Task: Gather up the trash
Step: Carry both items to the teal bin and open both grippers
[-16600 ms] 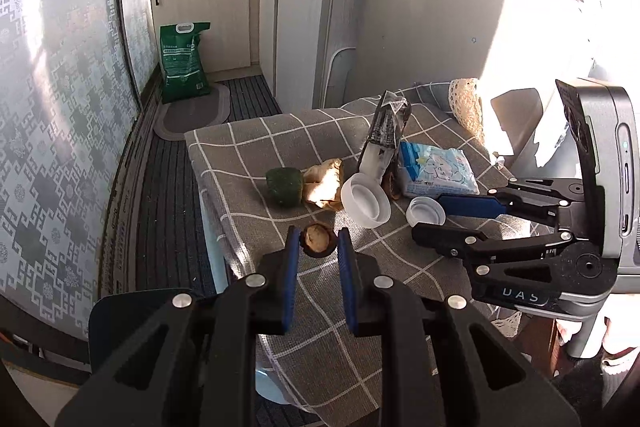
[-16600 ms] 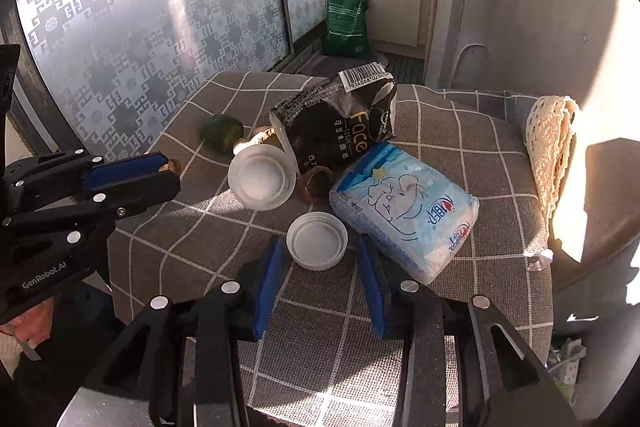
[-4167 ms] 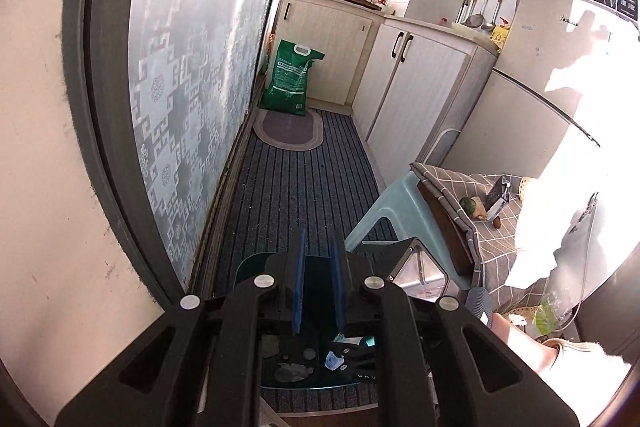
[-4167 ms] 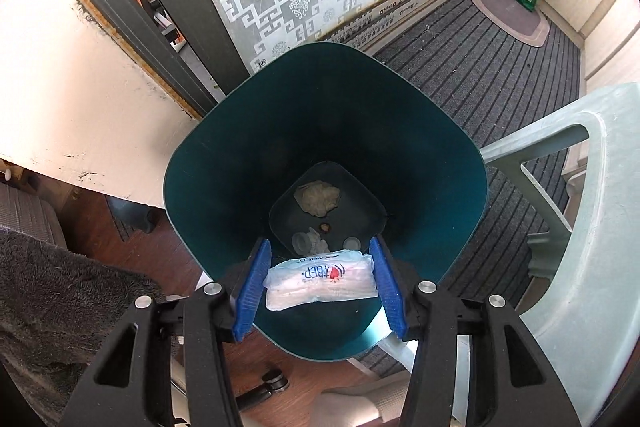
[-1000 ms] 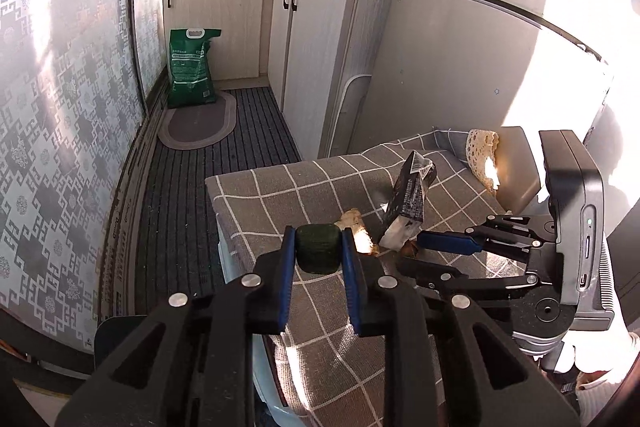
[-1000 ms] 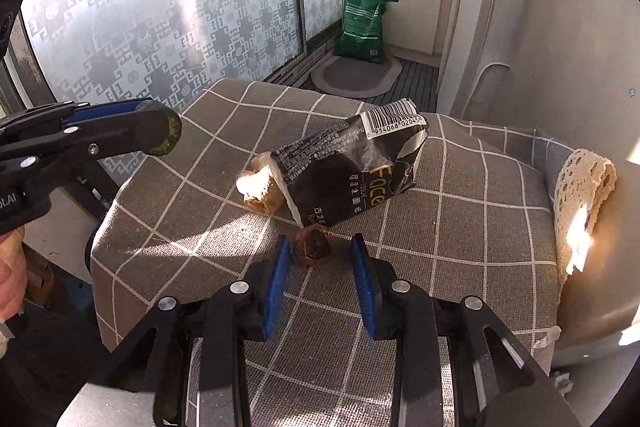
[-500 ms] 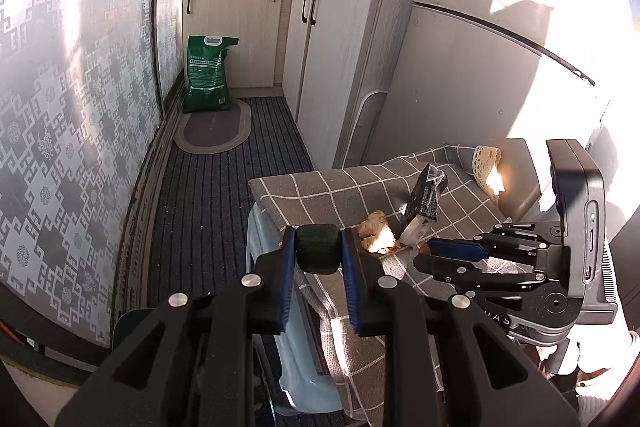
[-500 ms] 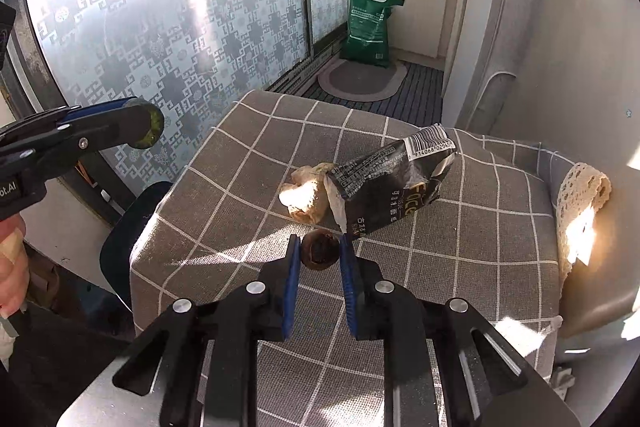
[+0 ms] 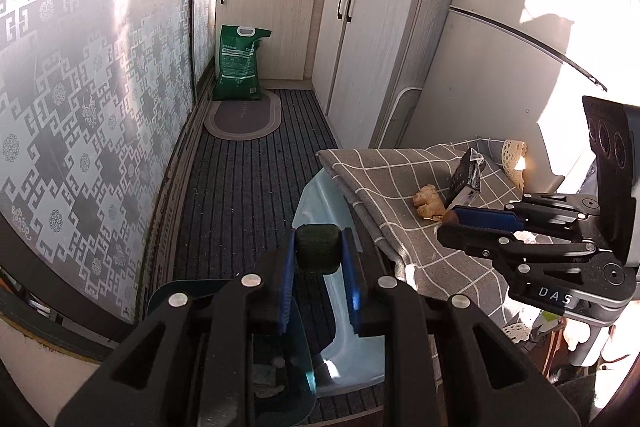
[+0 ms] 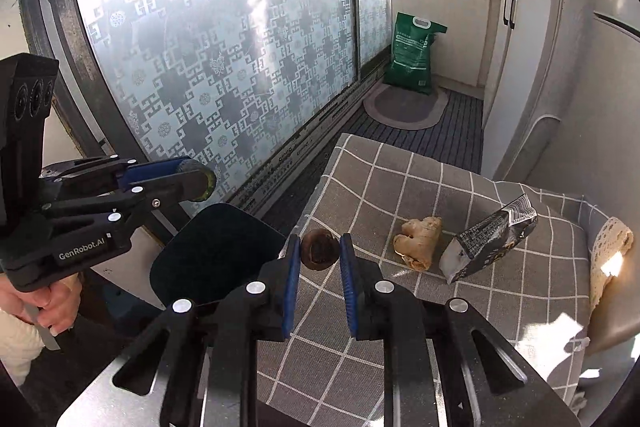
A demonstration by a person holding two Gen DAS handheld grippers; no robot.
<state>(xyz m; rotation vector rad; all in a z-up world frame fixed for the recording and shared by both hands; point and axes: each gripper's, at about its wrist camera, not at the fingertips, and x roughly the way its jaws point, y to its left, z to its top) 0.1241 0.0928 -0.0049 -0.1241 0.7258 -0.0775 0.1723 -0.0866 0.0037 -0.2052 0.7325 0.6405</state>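
Carrying two scraps off the bench toward the bin. Left gripper [image 9: 318,261], lower centre: fingers clamped on a dark green chunk [image 9: 318,253], bin [image 9: 280,363] rim just below. Right gripper [image 10: 317,267], lower centre: fingers pinching a brown nut [image 10: 319,249] above the bench [image 10: 400,347] edge. Farther right, ginger [image 10: 418,237] and black packet [image 10: 490,241] lie on the cloth. Best to centre each piece over the bin mouth before releasing.

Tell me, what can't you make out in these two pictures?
- Trash bin contents: dark in the right wrist view; left hand-held gripper covers them in the left.
- Black packet print: too small in both views.
- Brown scrap in the right hand-held gripper: shaded, its kind unclear.
- Person: only a hand shows, cut off by the edge.
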